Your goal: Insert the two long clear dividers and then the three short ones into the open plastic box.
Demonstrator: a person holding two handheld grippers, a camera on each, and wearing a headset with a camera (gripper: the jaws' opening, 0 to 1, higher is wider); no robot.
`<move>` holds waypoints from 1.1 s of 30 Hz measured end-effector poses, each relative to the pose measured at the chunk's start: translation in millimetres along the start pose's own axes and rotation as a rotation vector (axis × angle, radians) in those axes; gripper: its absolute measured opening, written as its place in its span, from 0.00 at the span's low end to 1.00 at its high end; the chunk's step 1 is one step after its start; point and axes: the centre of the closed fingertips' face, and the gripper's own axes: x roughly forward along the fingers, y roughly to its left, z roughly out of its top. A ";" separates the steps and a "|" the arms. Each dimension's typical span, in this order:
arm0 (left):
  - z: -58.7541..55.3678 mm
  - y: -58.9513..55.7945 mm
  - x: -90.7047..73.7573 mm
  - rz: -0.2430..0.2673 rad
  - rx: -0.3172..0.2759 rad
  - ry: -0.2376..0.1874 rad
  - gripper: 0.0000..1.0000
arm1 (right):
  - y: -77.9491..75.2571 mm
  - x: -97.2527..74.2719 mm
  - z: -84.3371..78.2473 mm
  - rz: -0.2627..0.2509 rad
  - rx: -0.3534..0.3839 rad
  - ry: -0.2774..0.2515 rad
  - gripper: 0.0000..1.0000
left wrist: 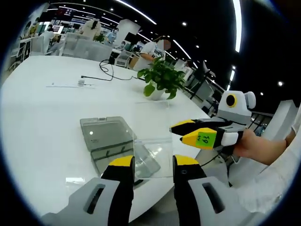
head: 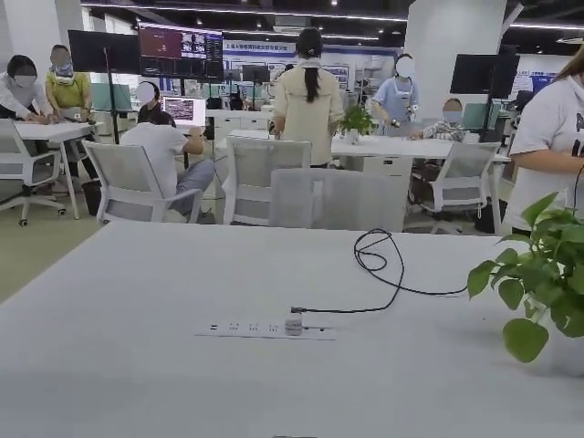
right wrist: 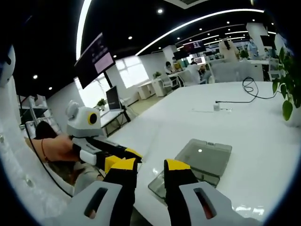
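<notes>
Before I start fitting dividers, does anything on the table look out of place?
Nothing looks spilled or broken. The open plastic box lies flat with its lid folded back, close to the near edge of the table. Whether it overhangs is unclear.

A shallow, rectangular, grey-tinted clear plastic box [left wrist: 123, 162] lay open on the white table [left wrist: 42, 122], close to the table's near edge. Its hinged lid [left wrist: 104, 133] was folded back flat on the far side, still joined to the tray along one long edge. A thin, clear, rectangular divider sheet [left wrist: 153, 157] stood just right of the tray, at its near right corner, faint against the tabletop; whether it sat inside the tray could not be told.
</notes>
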 end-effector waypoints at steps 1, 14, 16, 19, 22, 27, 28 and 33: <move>0.0 -0.6 0.4 0.000 0.003 0.001 0.30 | -0.4 0.7 -0.8 -0.003 0.008 0.002 0.24; -0.9 -10.0 7.6 -0.010 0.076 0.020 0.30 | 5.5 9.9 -6.4 -0.008 0.053 0.023 0.12; -1.6 -10.0 8.4 -0.007 0.086 0.026 0.30 | 3.5 10.2 -7.8 -0.024 0.062 0.030 0.09; 0.3 -10.6 9.9 -0.009 0.088 0.014 0.29 | 0.6 9.7 -6.5 -0.055 0.091 0.020 0.07; -0.6 -10.6 8.2 -0.009 0.097 0.024 0.27 | 1.4 9.6 -7.0 -0.055 0.095 0.024 0.07; -0.9 -13.6 9.4 -0.021 0.110 0.025 0.32 | 1.5 9.6 -7.0 -0.058 0.115 0.026 0.07; -0.9 -14.1 9.3 -0.025 0.107 0.027 0.33 | 1.3 9.7 -7.2 -0.058 0.116 0.028 0.07; -3.9 -17.2 10.3 -0.040 0.133 0.038 0.38 | 0.0 10.5 -7.3 -0.063 0.139 0.035 0.07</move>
